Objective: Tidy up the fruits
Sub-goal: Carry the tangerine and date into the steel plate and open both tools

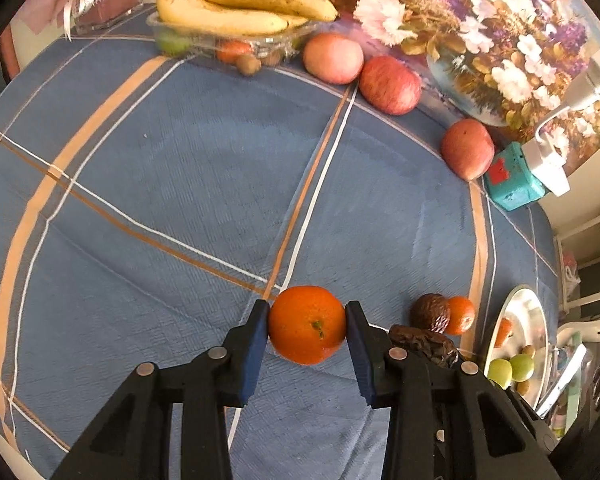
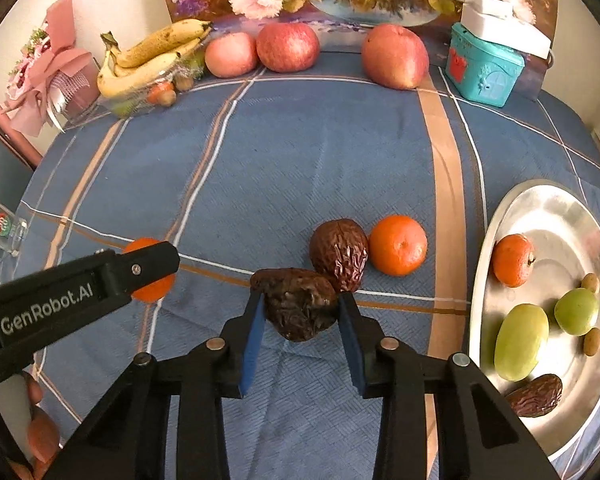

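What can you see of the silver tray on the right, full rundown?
The silver tray is oval, shiny metal with a raised rim and a reflective, faintly smudged surface. It lies flat on the blue plaid tablecloth at the table's right edge, its far right side cut off. It holds one orange fruit, two green fruits, two small brown nuts and a wrinkled dark date. Neither gripper touches it.

Warm, soft indoor light, faint shadows, glare on the metal tray (image 2: 556,216), fisheye-bent edges
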{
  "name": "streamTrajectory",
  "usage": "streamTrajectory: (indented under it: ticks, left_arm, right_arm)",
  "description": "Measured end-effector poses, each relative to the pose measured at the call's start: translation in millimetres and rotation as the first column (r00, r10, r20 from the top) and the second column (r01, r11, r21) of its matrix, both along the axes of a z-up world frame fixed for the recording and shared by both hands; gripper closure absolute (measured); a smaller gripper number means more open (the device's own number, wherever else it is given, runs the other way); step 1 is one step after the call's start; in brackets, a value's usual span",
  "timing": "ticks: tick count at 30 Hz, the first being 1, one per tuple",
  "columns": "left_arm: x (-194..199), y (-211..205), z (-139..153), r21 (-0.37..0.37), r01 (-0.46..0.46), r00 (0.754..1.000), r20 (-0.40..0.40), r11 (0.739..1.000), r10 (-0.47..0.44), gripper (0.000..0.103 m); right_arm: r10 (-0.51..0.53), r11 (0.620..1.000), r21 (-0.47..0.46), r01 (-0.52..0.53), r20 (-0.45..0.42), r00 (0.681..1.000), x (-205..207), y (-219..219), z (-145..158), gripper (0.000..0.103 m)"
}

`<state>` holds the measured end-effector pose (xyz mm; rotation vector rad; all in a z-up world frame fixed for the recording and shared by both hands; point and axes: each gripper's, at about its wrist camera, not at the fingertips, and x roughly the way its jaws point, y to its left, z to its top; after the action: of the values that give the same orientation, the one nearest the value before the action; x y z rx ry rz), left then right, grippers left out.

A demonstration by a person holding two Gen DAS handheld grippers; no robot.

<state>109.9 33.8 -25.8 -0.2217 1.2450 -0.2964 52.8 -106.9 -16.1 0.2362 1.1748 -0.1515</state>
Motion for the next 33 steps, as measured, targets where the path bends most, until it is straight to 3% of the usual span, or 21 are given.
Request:
streamTrajectory:
  ticks: [14,22,28,33]
  left_arm:
    - [-9.4,-21.7,33.0,-0.029,0.032,0.996,0.089,0.999,-0.029,0.062]
    - [-24.9,-65.5,40.5,-0.05,0.135,0.986,0.101,0.99,-0.129,0.062]
    - [-47.4,-117.4,40.4,-0.077,0.277,0.958,0.097,0.958,-0.269,0.062]
    - [-63.7,-165.0,35.7,-0.092,0.388,0.92,0.101,0.917,-0.379,0.062]
  right_arm:
    - [-0.025,1.0,0.019,0.023,0.103,0.994,-21.1,-12.6,34.7,0.065]
    - [-0.143,0.989,-0.018,0.147,0.128,0.981,-44.6,-59.4,48.7,0.065]
    - [-0.302,0.951,-0.022,0.307,0.119,0.946,-70.8,-119.2,48.6,0.065]
    - [-0.422,0.905,-0.005,0.425,0.111,0.9,-95.0,-164.5,47.9,0.065]
